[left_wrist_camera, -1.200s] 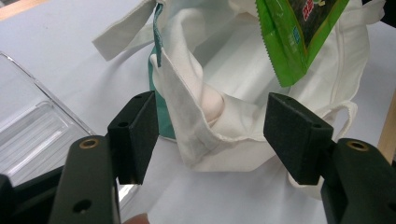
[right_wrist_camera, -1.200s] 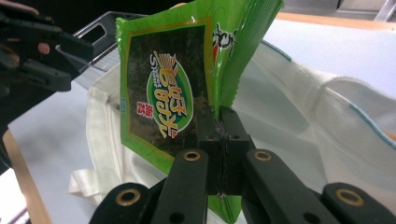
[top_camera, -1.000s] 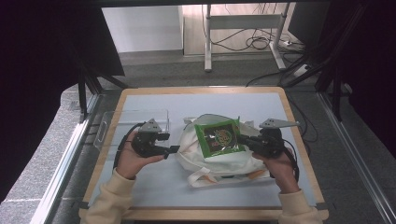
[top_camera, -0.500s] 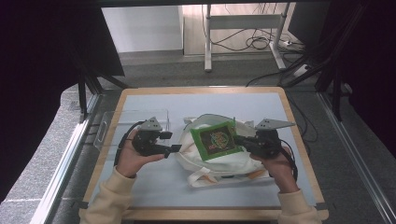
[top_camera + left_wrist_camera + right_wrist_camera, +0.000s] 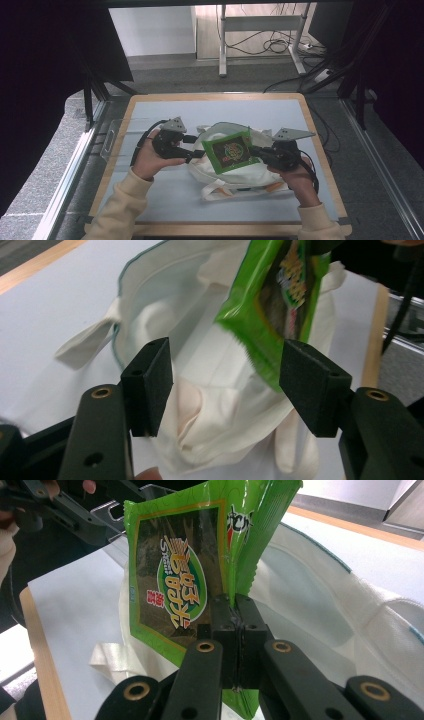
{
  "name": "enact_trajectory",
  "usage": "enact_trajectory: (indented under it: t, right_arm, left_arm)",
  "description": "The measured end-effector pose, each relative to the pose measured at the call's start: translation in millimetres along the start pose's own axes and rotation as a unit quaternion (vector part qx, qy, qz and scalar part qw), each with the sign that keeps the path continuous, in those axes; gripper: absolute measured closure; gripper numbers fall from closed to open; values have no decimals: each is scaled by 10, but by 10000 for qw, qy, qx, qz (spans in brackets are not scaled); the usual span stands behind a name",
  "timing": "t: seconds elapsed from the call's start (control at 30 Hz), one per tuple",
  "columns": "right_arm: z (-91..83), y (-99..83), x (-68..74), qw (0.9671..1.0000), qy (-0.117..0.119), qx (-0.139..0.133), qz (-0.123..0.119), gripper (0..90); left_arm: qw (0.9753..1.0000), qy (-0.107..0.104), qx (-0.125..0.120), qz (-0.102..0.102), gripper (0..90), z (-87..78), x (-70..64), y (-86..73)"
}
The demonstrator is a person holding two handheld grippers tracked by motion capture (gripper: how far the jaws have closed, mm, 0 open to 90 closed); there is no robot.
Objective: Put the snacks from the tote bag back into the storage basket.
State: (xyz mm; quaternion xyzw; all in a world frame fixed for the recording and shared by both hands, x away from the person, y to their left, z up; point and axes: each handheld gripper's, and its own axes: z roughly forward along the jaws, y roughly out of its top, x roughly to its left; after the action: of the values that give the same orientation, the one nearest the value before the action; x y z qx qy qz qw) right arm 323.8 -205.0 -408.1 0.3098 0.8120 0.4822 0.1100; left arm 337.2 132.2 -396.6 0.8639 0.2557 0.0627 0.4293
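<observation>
Over the desk (image 5: 150,107), we see the right hand-held gripper (image 5: 256,151) clenched on one edge of a green snack packet (image 5: 229,152), holding it just above the white tote bag (image 5: 235,172), likely to drop it in. The left hand-held gripper (image 5: 199,154) waits released beside it. Its own view shows the gaping jaws; the right gripper view shows the packet's printed label (image 5: 180,582).

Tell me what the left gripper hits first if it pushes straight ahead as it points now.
Probably the green snack packet, whose lower corner hangs between the open left gripper fingers; the white cloth bag lies just behind. Depth is unclear.
</observation>
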Motion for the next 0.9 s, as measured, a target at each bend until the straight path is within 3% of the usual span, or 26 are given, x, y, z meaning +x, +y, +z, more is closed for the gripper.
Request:
enact_trajectory:
  t: [0.1,0.23,0.37,0.4,0.43,0.47,0.57,0.77,0.9]
  right_arm:
    - [1,3,5,10000,7,-25,-37,886]
    - [11,9,15,10000,49,-37,-79,885]
    - [26,22,36,9998,107,-60,-132,885]
    - [26,24,42,9998,112,-57,-152,884]
    - [27,26,47,9998,123,-68,-167,884]
    - [27,28,51,9997,141,-79,-182,884]
    - [18,30,55,9995,153,-123,-229,884]
    - [16,29,57,9993,61,-159,-328,879]
    - [33,32,64,9993,23,-168,-341,872]
  left_arm:
    - [9999,-128,34,78,388,15,12,110]
    - [9989,-274,258,296,397,41,47,283]
    - [9953,-721,473,450,425,125,104,418]
    - [9953,-721,473,450,429,125,104,418]
    - [9924,-951,596,497,435,196,120,446]
    - [9912,-1001,675,540,445,233,119,450]
    - [9875,-1053,926,726,519,324,92,435]
    - [9881,-1041,927,656,670,339,101,420]
    - [9879,-1117,879,621,722,282,110,422]
